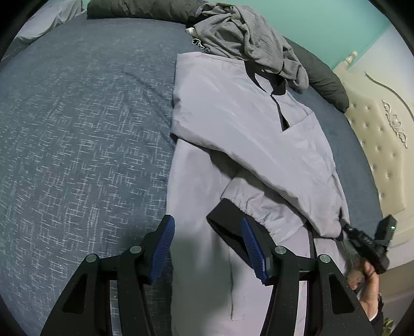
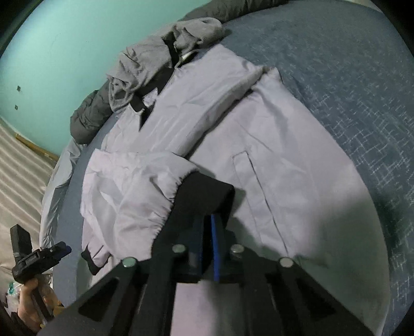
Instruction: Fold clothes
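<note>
The right gripper's (image 2: pixel 211 219) jaws are clenched, blue pads pressed face to face, and a black cuff (image 2: pixel 204 191) sits over their tips, pinched there. The sleeve (image 2: pixel 134 181) behind that cuff bunches in pale folds to the left, on top of the lilac jacket (image 2: pixel 284 155). The left gripper's (image 1: pixel 207 221) jaws are released and stand well apart above the lower front of the jacket, with nothing between the pads. One fingertip (image 1: pixel 245 227) overlaps the black band of a gathered cuff (image 1: pixel 227 222) in its own view; whether it touches the cloth I cannot tell.

The jacket lies spread front-up on the blue flecked bed cover (image 1: pixel 77 116), collar at the far end, hem towards the cameras. One sleeve crosses the chest on a slant, and a slit pocket (image 2: pixel 248 168) shows on the open panel beside the clamped cuff. In the left wrist view a second sleeve end reaches the jacket's right edge, where the other gripper's tip meets it, carried by a hand (image 1: pixel 367 279) at the frame's rim. The right wrist view likewise shows a gripper at its lower left, held by a hand (image 2: pixel 31 297), off the jacket.

A crumpled grey garment (image 1: pixel 245 33) is heaped over the jacket's collar. Behind it a dark quilt (image 1: pixel 145 7) runs along the far edge of the bed. A cream tufted headboard (image 1: pixel 383 144) and a teal wall (image 1: pixel 323 23) close the scene
</note>
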{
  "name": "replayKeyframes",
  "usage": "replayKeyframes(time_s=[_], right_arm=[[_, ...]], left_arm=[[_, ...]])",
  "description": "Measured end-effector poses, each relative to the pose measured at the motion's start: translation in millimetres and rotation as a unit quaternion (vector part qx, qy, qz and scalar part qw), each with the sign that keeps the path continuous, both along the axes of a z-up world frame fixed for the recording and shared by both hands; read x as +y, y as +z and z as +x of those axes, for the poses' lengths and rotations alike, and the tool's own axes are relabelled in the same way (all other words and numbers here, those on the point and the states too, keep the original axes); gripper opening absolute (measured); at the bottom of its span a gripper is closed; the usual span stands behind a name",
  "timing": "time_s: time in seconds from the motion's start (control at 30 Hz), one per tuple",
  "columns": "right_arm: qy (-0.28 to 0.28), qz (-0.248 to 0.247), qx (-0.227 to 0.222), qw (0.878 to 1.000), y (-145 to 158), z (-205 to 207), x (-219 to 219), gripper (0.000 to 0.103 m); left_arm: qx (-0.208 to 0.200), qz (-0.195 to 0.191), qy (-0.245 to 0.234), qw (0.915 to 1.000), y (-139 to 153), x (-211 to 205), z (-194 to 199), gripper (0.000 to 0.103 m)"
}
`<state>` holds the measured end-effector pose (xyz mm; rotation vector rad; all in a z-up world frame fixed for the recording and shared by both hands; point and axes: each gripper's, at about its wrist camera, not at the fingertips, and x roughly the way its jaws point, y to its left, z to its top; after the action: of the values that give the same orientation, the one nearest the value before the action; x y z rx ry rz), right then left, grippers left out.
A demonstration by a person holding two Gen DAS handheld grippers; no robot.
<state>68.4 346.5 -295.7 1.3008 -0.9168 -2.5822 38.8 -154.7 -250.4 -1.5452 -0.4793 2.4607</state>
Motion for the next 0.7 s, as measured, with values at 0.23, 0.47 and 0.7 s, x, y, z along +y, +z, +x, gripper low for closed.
replayKeyframes(time_s=[0.23,0.47,0.7], right_arm=[[-0.044,-0.011,0.086,0.995,44.3,35.8,21.3,0.0],[-0.084,0.004,0.074,0.994,44.0,49.1,44.3,0.0],[-0.05,-0.045,-0.016,0.998,-3.8,15.1,28.2,0.046]], left_arm=[[0.0,-0.008,0.003,1.0,2.2,-5.9,4.7,0.06],[-0.003,-0.019,0.01,0.9998,2.6,-8.2,-2.1,0.06],[-0.001,-0.024,0.004,0.9997,3.0,-5.0,-3.7,0.06]])
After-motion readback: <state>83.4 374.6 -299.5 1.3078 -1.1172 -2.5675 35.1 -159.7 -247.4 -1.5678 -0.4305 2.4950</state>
